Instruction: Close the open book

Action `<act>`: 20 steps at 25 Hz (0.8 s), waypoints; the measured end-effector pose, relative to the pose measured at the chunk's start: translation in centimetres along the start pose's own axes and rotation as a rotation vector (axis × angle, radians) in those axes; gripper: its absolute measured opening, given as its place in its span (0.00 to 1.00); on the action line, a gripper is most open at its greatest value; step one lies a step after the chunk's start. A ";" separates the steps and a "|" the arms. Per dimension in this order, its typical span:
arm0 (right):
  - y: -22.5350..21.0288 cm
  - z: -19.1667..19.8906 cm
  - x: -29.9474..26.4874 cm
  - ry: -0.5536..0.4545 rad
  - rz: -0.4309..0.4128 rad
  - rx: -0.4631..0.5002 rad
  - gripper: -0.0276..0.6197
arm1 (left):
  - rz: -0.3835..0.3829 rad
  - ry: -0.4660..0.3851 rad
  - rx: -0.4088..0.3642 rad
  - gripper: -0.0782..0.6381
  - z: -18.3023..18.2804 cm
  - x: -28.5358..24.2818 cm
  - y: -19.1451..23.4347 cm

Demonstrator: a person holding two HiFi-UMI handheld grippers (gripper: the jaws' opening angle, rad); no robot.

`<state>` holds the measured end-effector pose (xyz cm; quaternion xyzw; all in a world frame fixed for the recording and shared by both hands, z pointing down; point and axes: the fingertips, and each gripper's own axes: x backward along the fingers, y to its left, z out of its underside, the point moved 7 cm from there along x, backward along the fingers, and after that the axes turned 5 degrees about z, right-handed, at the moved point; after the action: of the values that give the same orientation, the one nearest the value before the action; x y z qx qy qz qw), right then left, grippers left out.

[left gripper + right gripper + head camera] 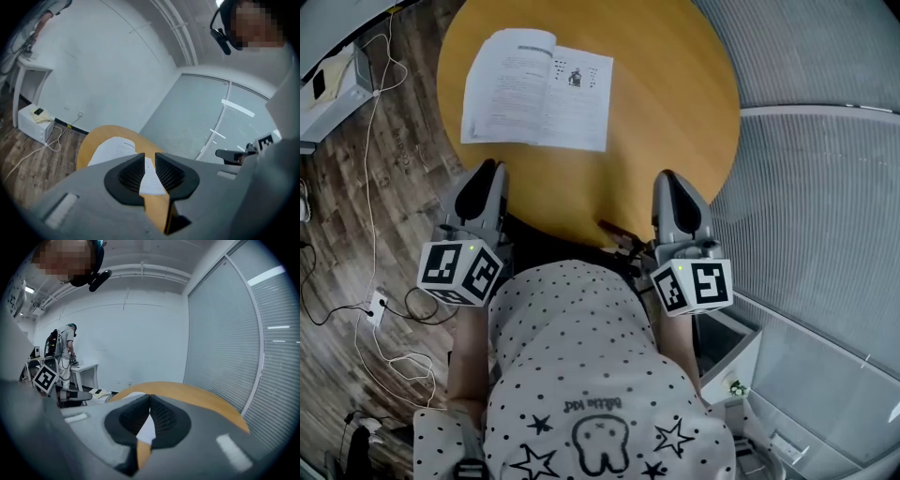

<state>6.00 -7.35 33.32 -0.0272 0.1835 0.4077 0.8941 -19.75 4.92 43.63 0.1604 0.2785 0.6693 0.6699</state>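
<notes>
Round wooden table (675, 112) before any contact with the open book (539, 89).
At the table's near edge the left gripper (150, 156) holds its jaws a narrow slit apart, nothing between them; the right gripper (149, 396) has its tips pressed together, empty. Toward the table's far left, close to its rim, the book lies open and flat, well apart from both. Likely hazards: the slit may catch one thin leaf instead of the whole half, creasing or tearing it; a push at the page edge may slide the book off the table's left rim unless the other tool pins it.
</notes>
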 end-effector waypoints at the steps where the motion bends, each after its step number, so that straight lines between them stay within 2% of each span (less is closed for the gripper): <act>1: -0.1 0.1 -0.1 0.002 0.001 -0.001 0.05 | -0.017 -0.011 0.055 0.22 0.3 -0.1 0.3; 4: -0.4 0.3 -0.2 0.009 0.002 -0.009 0.05 | -0.060 -0.040 0.225 0.22 1.1 -0.2 1.8; 8: -0.7 0.5 -0.6 0.018 -0.006 -0.019 0.05 | -0.045 -0.010 0.351 0.30 2.3 -1.8 3.3; 9: -0.7 0.7 -0.7 0.021 -0.008 -0.026 0.05 | -0.027 -0.004 0.420 0.32 2.7 -2.3 3.7; 11: -0.8 1.2 -1.1 0.029 -0.014 -0.048 0.05 | 0.001 -0.009 0.605 0.36 4.0 -3.3 4.5; 13: -1.1 1.7 -1.5 0.040 -0.018 -0.070 0.05 | -0.009 -0.024 0.746 0.40 5.3 -4.2 5.4; 14: -1.2 1.9 -1.8 0.046 -0.019 -0.079 0.05 | -0.023 -0.024 0.775 0.40 5.8 -4.6 5.6; 20: -1.0 4.0 -2.7 0.087 -0.037 -0.137 0.05 | -0.090 0.034 0.796 0.42 8.5 -6.0 7.0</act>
<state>6.36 -9.16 37.92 -0.1094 0.1932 0.4013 0.8886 -20.10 0.76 55.40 0.3839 0.5338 0.4816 0.5794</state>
